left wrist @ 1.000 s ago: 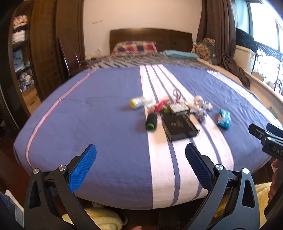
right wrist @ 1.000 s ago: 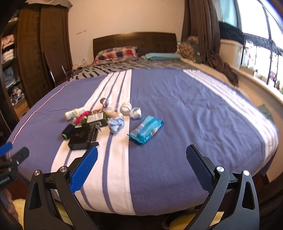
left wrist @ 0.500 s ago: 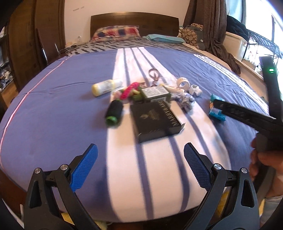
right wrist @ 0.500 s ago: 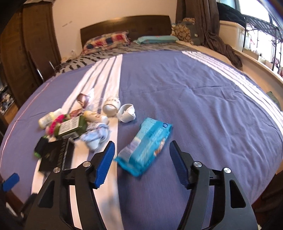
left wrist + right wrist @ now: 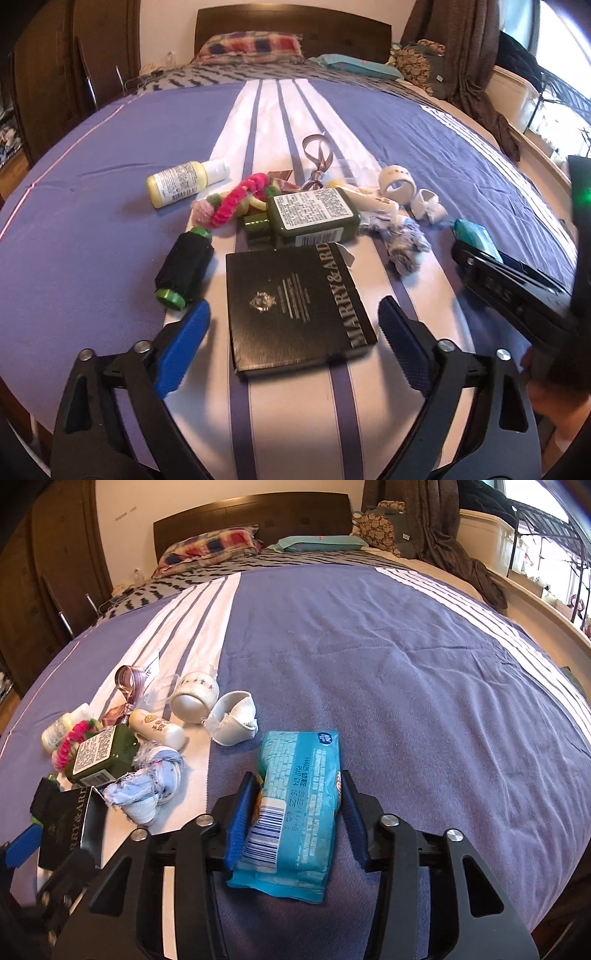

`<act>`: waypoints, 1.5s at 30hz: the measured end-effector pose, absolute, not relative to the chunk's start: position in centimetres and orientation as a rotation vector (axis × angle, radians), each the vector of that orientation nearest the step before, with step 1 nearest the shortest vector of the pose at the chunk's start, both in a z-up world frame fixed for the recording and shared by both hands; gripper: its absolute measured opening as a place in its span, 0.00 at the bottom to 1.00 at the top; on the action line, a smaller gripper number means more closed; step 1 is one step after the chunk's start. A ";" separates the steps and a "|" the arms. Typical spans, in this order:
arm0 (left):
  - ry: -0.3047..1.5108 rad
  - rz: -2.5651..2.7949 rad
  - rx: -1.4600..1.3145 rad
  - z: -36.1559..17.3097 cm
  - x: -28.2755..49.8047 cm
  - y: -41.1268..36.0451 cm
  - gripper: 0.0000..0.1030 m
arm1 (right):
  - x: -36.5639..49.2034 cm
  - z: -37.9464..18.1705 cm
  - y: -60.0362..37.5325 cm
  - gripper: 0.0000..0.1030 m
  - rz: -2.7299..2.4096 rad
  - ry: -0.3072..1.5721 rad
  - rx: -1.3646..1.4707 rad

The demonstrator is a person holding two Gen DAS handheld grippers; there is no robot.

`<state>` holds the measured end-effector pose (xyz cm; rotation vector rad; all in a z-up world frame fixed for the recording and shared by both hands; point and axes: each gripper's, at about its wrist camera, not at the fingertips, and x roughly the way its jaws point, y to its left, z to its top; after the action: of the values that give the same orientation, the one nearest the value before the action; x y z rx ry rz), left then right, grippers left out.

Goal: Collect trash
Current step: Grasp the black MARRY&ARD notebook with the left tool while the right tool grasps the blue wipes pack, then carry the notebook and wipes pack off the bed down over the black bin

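My right gripper (image 5: 295, 812) has just been closing; its jaws straddle the blue packet (image 5: 295, 805) lengthwise, pads pressing its sides. Left gripper (image 5: 295, 343) gapes around the black box (image 5: 295, 306).

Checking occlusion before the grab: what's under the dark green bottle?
The dark green bottle lies on the pink-and-green garland and overlaps the black box's far edge. Anything beneath is hidden.

Both grippers (image 5: 291, 332) (image 5: 295, 812) look alike — black frames, blue ribbed pads, silver screws.
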<state>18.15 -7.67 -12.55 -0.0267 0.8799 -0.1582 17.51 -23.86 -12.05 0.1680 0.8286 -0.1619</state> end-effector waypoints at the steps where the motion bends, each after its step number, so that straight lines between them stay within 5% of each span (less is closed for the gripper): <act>1: 0.886 -0.152 -0.028 -12.7 18.4 -7.6 0.79 | 17.5 -12.1 -24.0 0.42 -0.154 0.826 0.168; 27: 0.852 -0.273 0.029 -13.1 11.4 -5.5 0.71 | 8.6 -11.1 -22.9 0.37 -0.035 0.815 0.118; 45: 0.713 -0.242 0.016 -8.7 1.5 -2.2 0.71 | -1.9 -7.2 -20.4 0.37 0.056 0.692 0.079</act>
<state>1.48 -2.18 -8.68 0.0164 0.7131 -0.2417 -1.94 -20.42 -7.18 0.0788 0.6924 0.0555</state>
